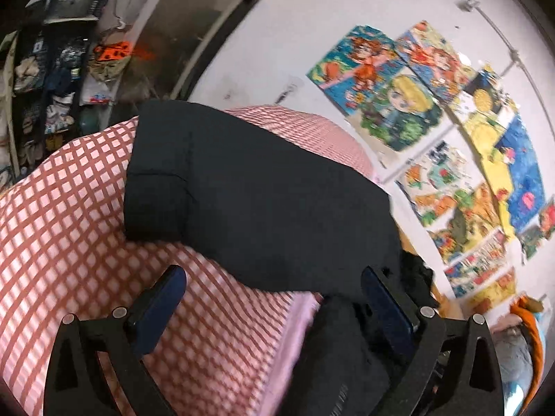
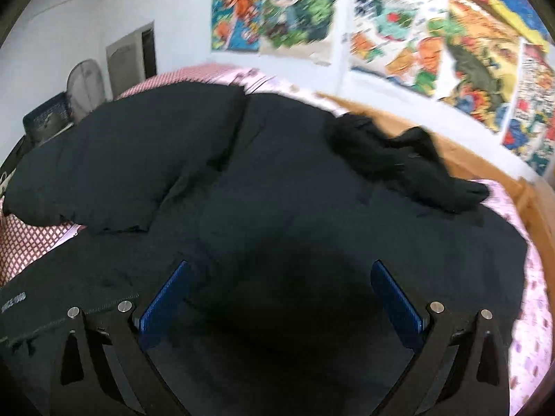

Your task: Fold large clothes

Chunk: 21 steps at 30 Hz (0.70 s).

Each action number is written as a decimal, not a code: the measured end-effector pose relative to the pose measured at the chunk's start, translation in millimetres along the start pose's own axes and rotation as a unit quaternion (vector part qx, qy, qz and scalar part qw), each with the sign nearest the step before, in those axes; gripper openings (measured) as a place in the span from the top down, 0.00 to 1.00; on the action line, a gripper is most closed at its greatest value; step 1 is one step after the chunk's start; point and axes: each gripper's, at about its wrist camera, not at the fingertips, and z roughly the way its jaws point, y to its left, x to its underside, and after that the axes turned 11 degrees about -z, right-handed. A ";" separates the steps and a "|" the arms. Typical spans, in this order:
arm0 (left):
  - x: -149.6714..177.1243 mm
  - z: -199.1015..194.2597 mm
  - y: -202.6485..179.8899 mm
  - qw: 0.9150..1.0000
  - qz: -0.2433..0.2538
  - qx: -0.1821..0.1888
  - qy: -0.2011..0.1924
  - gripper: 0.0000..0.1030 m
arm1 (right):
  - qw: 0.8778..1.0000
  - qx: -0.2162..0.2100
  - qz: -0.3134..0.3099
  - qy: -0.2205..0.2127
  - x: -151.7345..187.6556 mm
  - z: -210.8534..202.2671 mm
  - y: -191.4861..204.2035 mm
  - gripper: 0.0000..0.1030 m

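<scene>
A large black padded jacket (image 2: pixel 277 190) lies spread over the bed. One sleeve (image 2: pixel 114 159) is folded across at the left, and the fur-trimmed hood (image 2: pixel 399 159) lies at the far right. In the left wrist view the same sleeve (image 1: pixel 242 194) lies on the checked bedding. My left gripper (image 1: pixel 274 287) is open and empty, just above the bedding beside the sleeve. My right gripper (image 2: pixel 277 277) is open and empty, hovering low over the jacket's body.
The bed has a pink and red checked cover (image 1: pixel 69 208) and a wooden frame (image 2: pixel 451 145) against a white wall with cartoon posters (image 2: pixel 416 34). A cluttered rack (image 1: pixel 52 69) and a fan (image 2: pixel 85 83) stand beyond the bed's far end.
</scene>
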 end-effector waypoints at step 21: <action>-8.2 -22.1 -124.4 0.961 0.236 0.025 -0.141 0.93 | 0.999 0.025 0.000 0.022 -5.2 37.0 31.1 0.01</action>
